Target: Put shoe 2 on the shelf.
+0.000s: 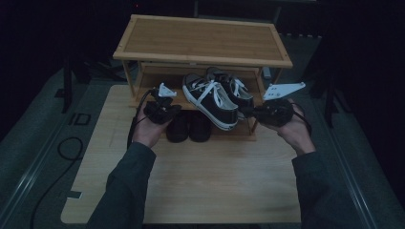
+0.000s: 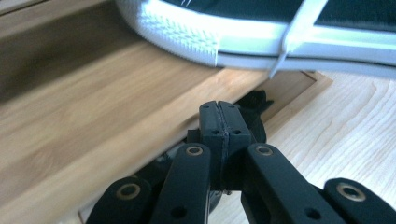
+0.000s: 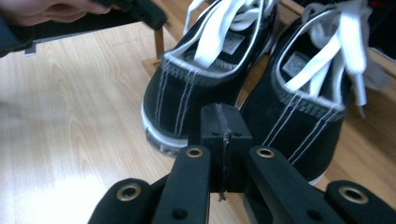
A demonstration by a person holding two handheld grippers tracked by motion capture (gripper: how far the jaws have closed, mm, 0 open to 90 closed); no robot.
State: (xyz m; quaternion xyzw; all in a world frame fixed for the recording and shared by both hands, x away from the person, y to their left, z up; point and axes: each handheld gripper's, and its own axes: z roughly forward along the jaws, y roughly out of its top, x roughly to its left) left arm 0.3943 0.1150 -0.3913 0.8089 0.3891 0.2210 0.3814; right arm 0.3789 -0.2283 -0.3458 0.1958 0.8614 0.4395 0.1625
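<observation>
A pair of black canvas sneakers (image 1: 217,97) with white laces and white soles rests on the middle shelf of a wooden shoe rack (image 1: 203,40), heels toward me. My left gripper (image 1: 165,110) is at the rack's left front, shut and empty; in the left gripper view its pads (image 2: 223,122) meet just under a sneaker's white sole (image 2: 261,39). My right gripper (image 1: 255,113) is at the right front, shut and empty. In the right gripper view its jaws (image 3: 223,126) point at the heels of both sneakers (image 3: 196,91), close to them.
A second pair of dark shoes (image 1: 188,126) sits on the rack's bottom level below the sneakers. The rack stands at the far end of a light wooden table (image 1: 200,186). Dark floor with a black cable (image 1: 62,157) lies to the left.
</observation>
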